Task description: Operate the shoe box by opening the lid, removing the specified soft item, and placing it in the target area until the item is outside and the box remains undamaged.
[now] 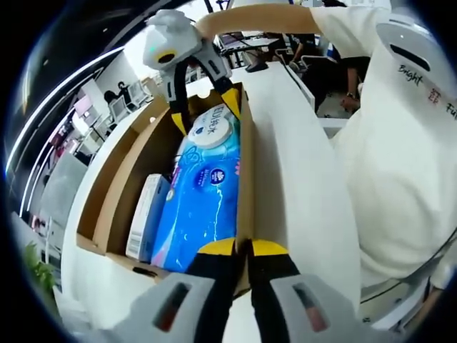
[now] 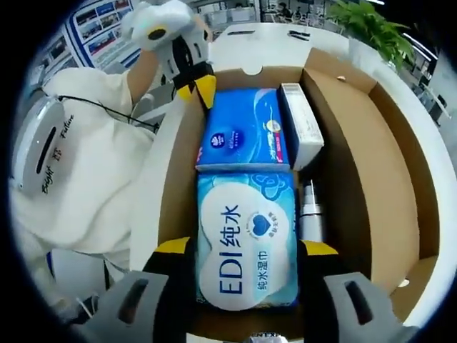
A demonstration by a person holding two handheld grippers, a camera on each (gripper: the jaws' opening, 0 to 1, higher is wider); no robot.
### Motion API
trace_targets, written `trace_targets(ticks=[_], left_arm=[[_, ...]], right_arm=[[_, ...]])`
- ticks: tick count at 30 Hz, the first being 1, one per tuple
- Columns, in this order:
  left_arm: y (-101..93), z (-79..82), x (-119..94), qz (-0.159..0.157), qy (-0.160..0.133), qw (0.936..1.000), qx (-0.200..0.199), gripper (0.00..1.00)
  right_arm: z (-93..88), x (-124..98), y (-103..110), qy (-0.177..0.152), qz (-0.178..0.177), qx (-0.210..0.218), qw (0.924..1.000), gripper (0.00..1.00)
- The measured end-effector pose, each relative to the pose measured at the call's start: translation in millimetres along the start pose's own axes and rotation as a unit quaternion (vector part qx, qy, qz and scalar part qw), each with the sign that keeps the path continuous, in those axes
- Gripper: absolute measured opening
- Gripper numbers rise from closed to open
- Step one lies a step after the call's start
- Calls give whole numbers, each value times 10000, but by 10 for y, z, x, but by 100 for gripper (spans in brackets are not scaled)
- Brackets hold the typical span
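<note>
The blue pack of wet wipes (image 2: 246, 246) lies flat inside the open cardboard shoe box (image 2: 357, 143), against the box wall on the person's side. In the right gripper view the right gripper (image 2: 246, 250) stands wide apart with one yellow-tipped jaw on each side of the pack's near end; the jaws look to be touching its edges, though whether they press it is hard to tell from this angle. That view also lays out the rest of the box: a small white carton (image 2: 300, 123) standing on edge beside the pack, and a small silvery bottle (image 2: 310, 211) lying next to it on the box floor.

The left gripper view sees the same pack (image 1: 203, 193) from the opposite end, with the white carton (image 1: 146, 214) at its side. Here the left gripper (image 1: 243, 248) has its two yellow tips drawn together, pinching the thin cardboard wall of the box (image 1: 246, 179). The right gripper (image 1: 207, 107) shows at the far end, reaching down into the box over the pack.

A person in a white shirt (image 1: 400, 164) stands just beside the box, which rests on a white table (image 1: 307, 186).
</note>
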State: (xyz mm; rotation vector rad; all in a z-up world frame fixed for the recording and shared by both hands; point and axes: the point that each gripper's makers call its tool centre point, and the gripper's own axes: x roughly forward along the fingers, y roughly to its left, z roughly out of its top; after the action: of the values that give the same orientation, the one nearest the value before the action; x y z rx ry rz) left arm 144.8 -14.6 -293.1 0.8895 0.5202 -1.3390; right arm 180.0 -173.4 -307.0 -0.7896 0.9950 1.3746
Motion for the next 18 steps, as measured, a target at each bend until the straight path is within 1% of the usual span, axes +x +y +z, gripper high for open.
trace_targets(ticks=[2, 3, 5, 10, 15, 18], left_arm=[[0, -1, 0, 1, 3, 10000, -10, 5], [-1, -2, 0, -4, 7, 10000, -12, 5], [2, -3, 0, -19, 23, 10000, -25, 5], [1, -3, -1, -22, 9, 10000, -17, 5], [1, -3, -2, -10, 9, 10000, -36, 5], [1, -4, -2, -5, 13, 10000, -37, 5]], right_arm=[[-17, 50, -9, 93, -59, -65, 9999, 61], [-60, 68, 7, 243, -19, -68, 9997, 61], [-55, 130, 30, 285, -35, -162, 9995, 63], [-57, 118, 47, 338, -4, -113, 9994, 61], [-66, 125, 52, 484, -18, -118, 9988, 60], [-72, 123, 49, 518, -19, -127, 9986, 60]])
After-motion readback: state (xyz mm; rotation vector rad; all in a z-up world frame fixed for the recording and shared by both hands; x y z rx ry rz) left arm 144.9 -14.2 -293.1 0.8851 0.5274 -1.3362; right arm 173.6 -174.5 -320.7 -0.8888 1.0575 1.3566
